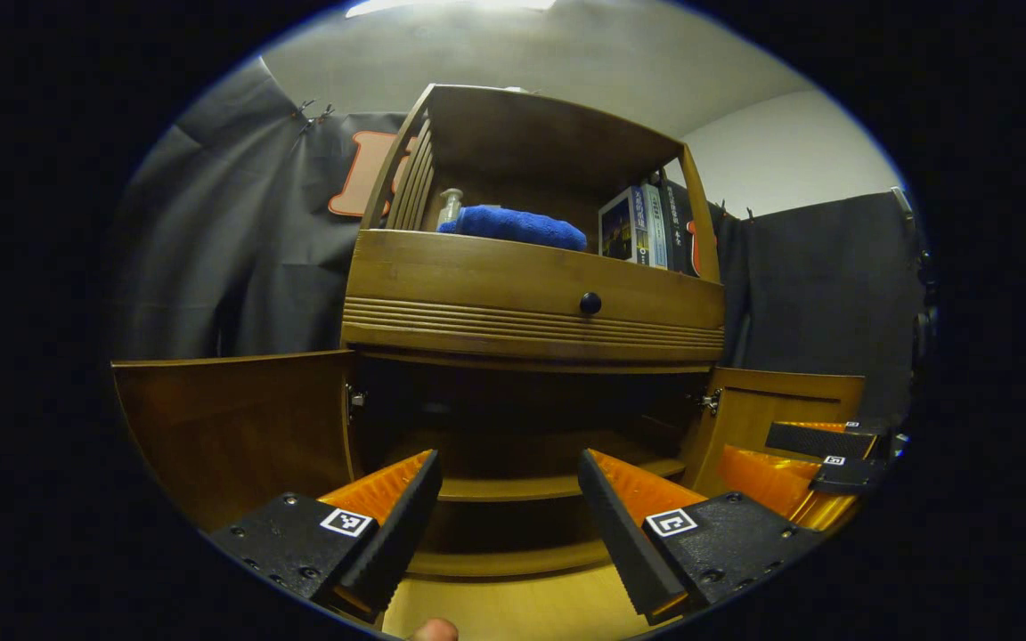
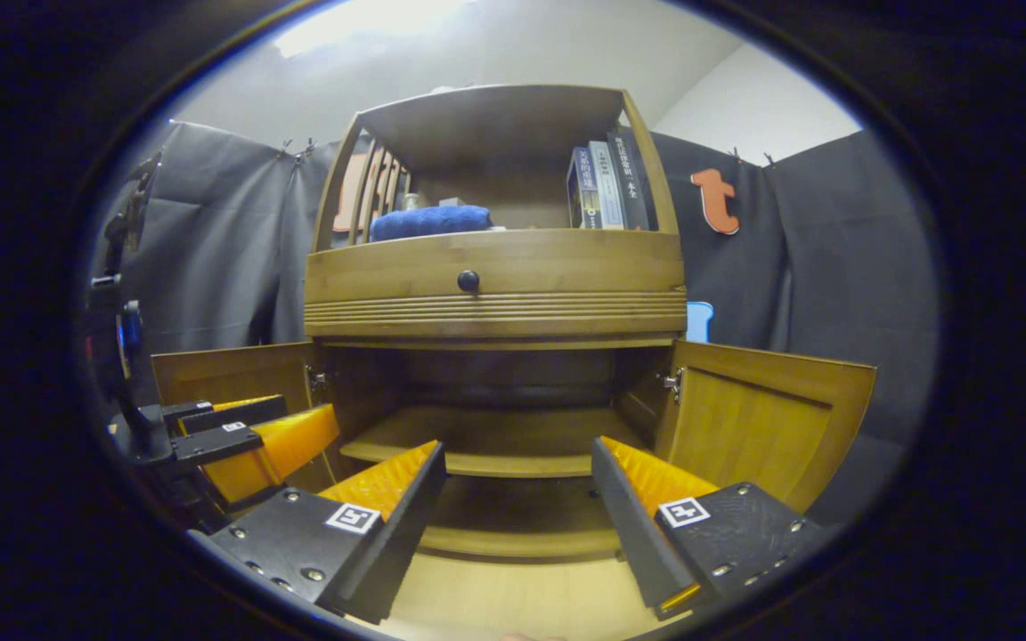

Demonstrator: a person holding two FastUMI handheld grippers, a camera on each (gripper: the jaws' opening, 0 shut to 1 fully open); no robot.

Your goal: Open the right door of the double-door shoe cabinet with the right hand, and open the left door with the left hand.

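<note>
Left gripper view
Your left tool (image 1: 509, 521): fingers spread wide, nothing between them, held in front of the open lower bay of the cabinet (image 1: 531, 294).
Left door (image 1: 232, 427): swung fully out to the left, its inner face toward you, apart from your tool.
Right door (image 1: 780, 405): also swung out, at the right edge, partly behind your other tool.
Your right tool (image 1: 825, 458): at the far right, in front of the right door; whether it touches the door you cannot tell.
Drawer (image 1: 535, 289): closed, with a dark knob (image 1: 590, 304), above the open bay.
Top shelf: a blue towel (image 1: 513, 226), a small bottle (image 1: 450, 206) at its left, books (image 1: 647, 227) standing at the right.

Right gripper view
Your right tool (image 2: 517, 525): fingers spread wide, gripping nothing, facing the open bay with its inner shelf (image 2: 486, 445).
Right door (image 2: 767, 423): open to the right, clear of the tool.
Left door (image 2: 232, 374): open to the left, behind your left tool.
Your left tool (image 2: 250, 436): at the lower left, just before the left door; contact cannot be told.
Floor (image 2: 513, 596): pale wood under both fingers.
</note>
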